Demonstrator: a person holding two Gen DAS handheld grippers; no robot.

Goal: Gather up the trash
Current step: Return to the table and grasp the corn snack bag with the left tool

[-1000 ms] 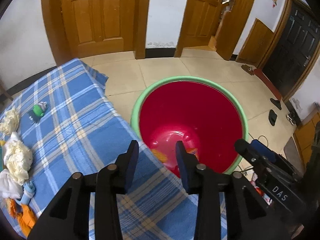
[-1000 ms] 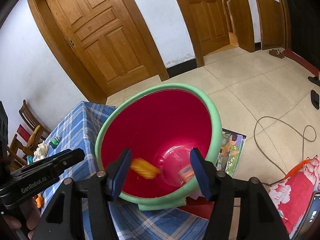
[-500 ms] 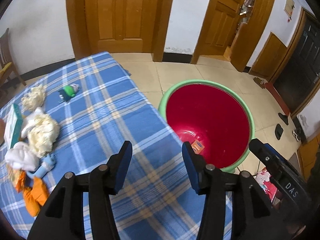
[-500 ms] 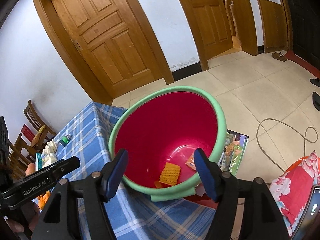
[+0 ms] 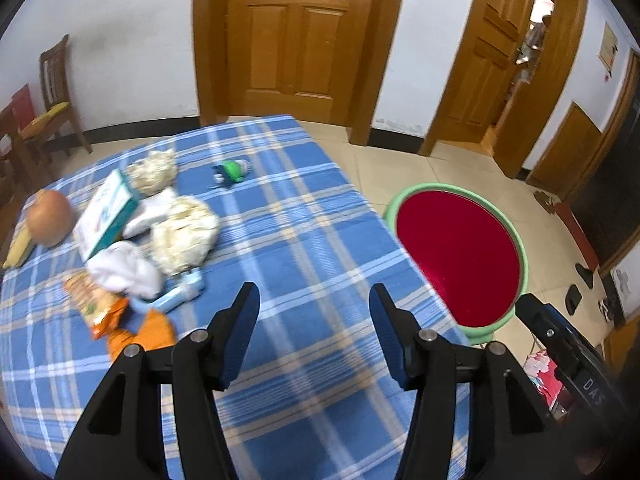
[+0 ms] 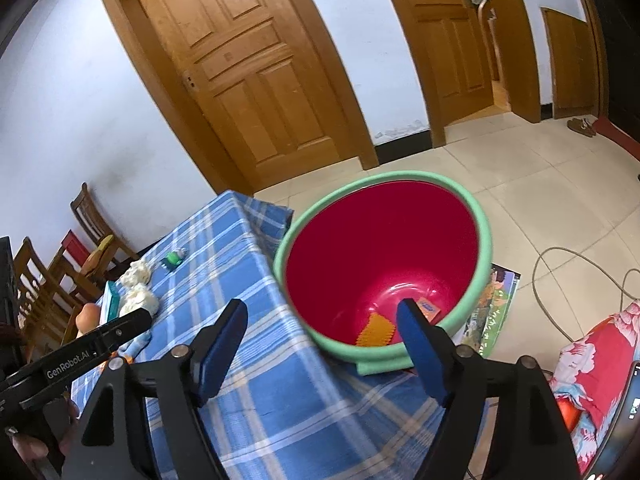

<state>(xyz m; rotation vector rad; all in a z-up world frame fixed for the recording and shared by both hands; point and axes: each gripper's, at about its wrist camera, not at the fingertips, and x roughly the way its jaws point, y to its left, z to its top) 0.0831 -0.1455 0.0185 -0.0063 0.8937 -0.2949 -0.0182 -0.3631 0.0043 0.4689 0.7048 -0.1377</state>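
A red bin with a green rim [image 5: 460,252] stands on the floor beside the table [image 5: 304,240]; in the right wrist view the bin [image 6: 380,248] holds an orange net piece [image 6: 374,334] and a small orange wrapper [image 6: 427,307]. Trash lies on the blue checked cloth: crumpled yellowish paper [image 5: 184,232], white tissue [image 5: 124,272], an orange snack bag [image 5: 96,300], a pale blue bottle [image 5: 176,296], a green toy [image 5: 234,170]. My left gripper [image 5: 314,308] is open and empty above the cloth. My right gripper [image 6: 322,326] is open and empty, near the bin's rim.
A white-teal box [image 5: 106,216], an onion [image 5: 50,218] and a banana [image 5: 18,248] lie at the table's left. Wooden chairs [image 5: 52,92] stand by the wall. A cable [image 6: 576,280], a poster [image 6: 494,304] and red floral fabric [image 6: 592,368] lie on the floor.
My left gripper swung left from the bin to over the table, bringing the trash pile into view. My right gripper pulled back from the bin; the orange net piece it dropped now lies inside.
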